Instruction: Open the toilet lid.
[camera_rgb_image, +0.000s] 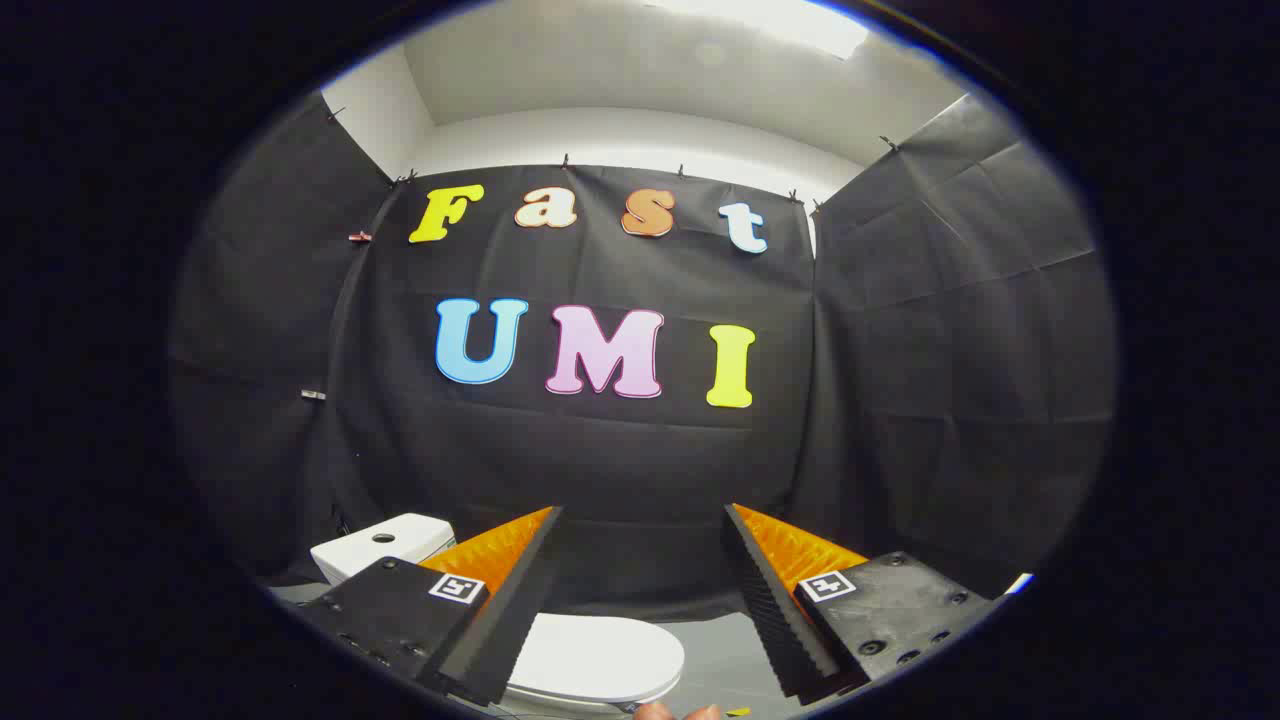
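Nearest to us sit the two black finger mounts, each carrying a small square black-and-white marker, and from them the gripper (640, 520) reaches forward with its jaws spread wide and nothing held between them. We see the fingers (500, 565) as orange wedges with black ribbed inner faces, their tips well apart and hanging in the air.

Just under the gap, close to us, a bit of a hand (677, 712) shows with something small and yellow beside it; we cannot tell what that yellow thing is.

Below and between the fingers, nearer the left one, lies the toilet lid (595, 655). It is white, rounded and smooth, and it is down flat, closed over the bowl. The left finger crosses in front of its left part, but we see no contact: neither finger touches it. To the right of the lid, under the right finger, we make out grey floor (725, 655).

Farther out, beyond the left finger's mount, stands the white toilet tank (385, 545) with a round button on its top.

Beyond all this hangs the black cloth wall (600, 470) of the booth, folding round on both sides, and above it a white wall and ceiling with a bright light.
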